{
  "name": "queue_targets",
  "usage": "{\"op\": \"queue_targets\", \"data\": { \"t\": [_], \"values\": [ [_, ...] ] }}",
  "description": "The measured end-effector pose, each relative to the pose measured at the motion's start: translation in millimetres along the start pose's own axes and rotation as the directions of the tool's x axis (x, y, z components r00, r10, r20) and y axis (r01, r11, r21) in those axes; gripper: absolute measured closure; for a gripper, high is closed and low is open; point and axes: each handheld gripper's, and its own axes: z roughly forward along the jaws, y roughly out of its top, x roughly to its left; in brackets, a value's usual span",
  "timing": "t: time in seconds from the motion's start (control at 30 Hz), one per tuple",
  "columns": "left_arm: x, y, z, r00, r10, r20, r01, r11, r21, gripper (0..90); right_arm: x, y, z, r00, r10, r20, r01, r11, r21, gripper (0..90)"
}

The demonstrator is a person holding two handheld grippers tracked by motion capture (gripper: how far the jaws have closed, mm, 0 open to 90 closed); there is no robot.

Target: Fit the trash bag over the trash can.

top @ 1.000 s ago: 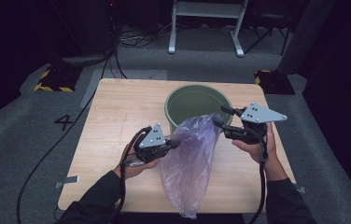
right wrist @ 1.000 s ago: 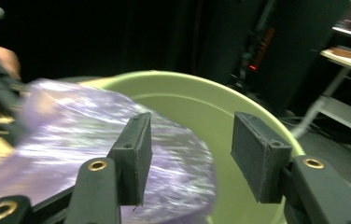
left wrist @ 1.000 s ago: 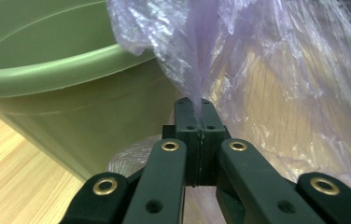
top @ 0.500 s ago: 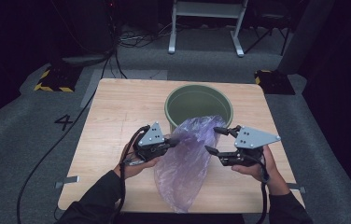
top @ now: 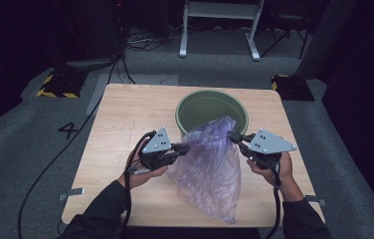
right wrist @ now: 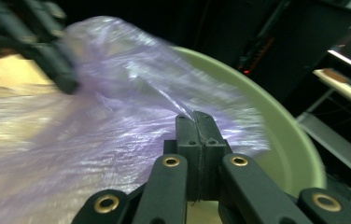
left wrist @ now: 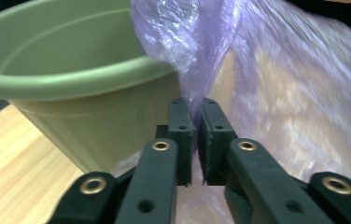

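Since the earlier frame our right tongs (top: 234, 137) have swung back to the far edge of the purple bag (top: 210, 169) and have just been closing, with the film now pinched between the pads; the left tongs (top: 185, 148) have eased a touch yet the film is clamped in them too. Going left to right: a painted "4" (top: 68, 130) on the floor is the one mark we can read, then the left tongs at the bag's left top corner, the bag stretched between both hands, its long axis running from the mouth down toward the counter (top: 120, 129) edge nearest us. The green pot (top: 212, 105) stands just beyond the mouth, roughly level between both hands, so we judge the bag goes forward over its rim
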Motion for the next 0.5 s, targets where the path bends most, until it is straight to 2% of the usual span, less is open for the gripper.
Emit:
{"op": "queue_targets", "data": {
  "t": [0.13, 0.2, 0.27, 0.33, 0.5],
  "values": [
    [3.8, 3.8, -4.8, 0.9998, -0.019, -0.011, 0.019, 0.9996, -0.019, 73.7, -15.6, 4.9, 12.2, 0.9994, 0.029, 0.02, -0.029, 1.0, 0.008, 90.0],
    [6.3, 6.1, -6.5, 0.9997, -0.024, -0.008, 0.024, 0.9994, -0.026, 71.7, -22.5, 6.3, 20.1, 0.9987, 0.048, 0.02, -0.048, 0.999, 0.022, 90.0],
    [8.6, 8.6, -7.7, 0.9992, -0.035, -0.021, 0.034, 0.9991, -0.026, 64.0, -28.6, 6.9, 28.0, 0.9982, 0.047, 0.037, -0.049, 0.998, 0.046, 90.0],
    [10.8, 10.8, -8.7, 0.999, -0.043, -0.012, 0.042, 0.9987, -0.029, 61.0, -34.8, 7.2, 34.6, 0.9973, 0.066, 0.033, -0.068, 0.996, 0.06, 90.0],
    [12.3, 16.6, -10.0, 0.9982, -0.056, -0.022, 0.055, 0.9977, -0.038, 49.9, -45.8, 9.3, 47.8, 0.9965, 0.066, 0.05, -0.071, 0.992, 0.107, 90.0]
  ]
}}
